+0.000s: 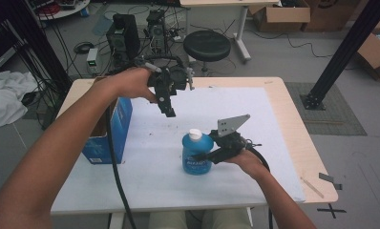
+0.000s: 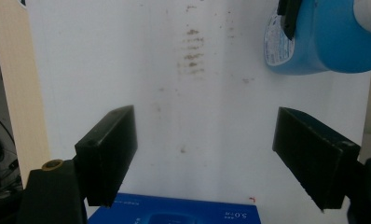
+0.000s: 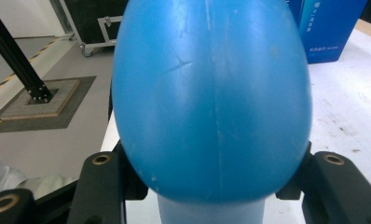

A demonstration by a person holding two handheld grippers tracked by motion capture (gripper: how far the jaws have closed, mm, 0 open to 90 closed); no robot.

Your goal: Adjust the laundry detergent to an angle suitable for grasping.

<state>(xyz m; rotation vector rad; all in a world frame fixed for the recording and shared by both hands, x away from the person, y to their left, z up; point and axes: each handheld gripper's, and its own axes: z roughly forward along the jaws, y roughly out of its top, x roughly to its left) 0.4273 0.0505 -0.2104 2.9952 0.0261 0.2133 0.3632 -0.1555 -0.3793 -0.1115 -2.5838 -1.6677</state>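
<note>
While the right gripper (image 1: 208,155) is clamped on the blue bottle (image 1: 195,155), the left gripper (image 1: 168,110) hangs above the white mat (image 1: 255,143) with its jaws wide apart and nothing between them. The bottle stands upright on the mat, near the middle of the table (image 1: 298,138), white cap (image 1: 195,134) on top. In the right gripper view the bottle (image 3: 211,93) sits between the two black jaws, pressed from both sides — grip looks solid, low on the body. In the left gripper view the pads (image 2: 110,151) frame bare mat, with the bottle (image 2: 323,42) off to the upper right and the top of a blue box (image 2: 174,213) at the bottom edge. That box (image 1: 112,131) stands open at the left side of the table, near the bottle but apart from it. My read on progress: the bottle is secured, so that step is done. The cap looks seated and untouched, and the left gripper is not yet lined up with it — it sits higher, to the left and farther back. Likely left to do: bring the left jaws over the cap and close on it, or move the bottle to the box. Can't tell which from this. Nothing is in the left jaws, so the two-handed part hasn't started.
</note>
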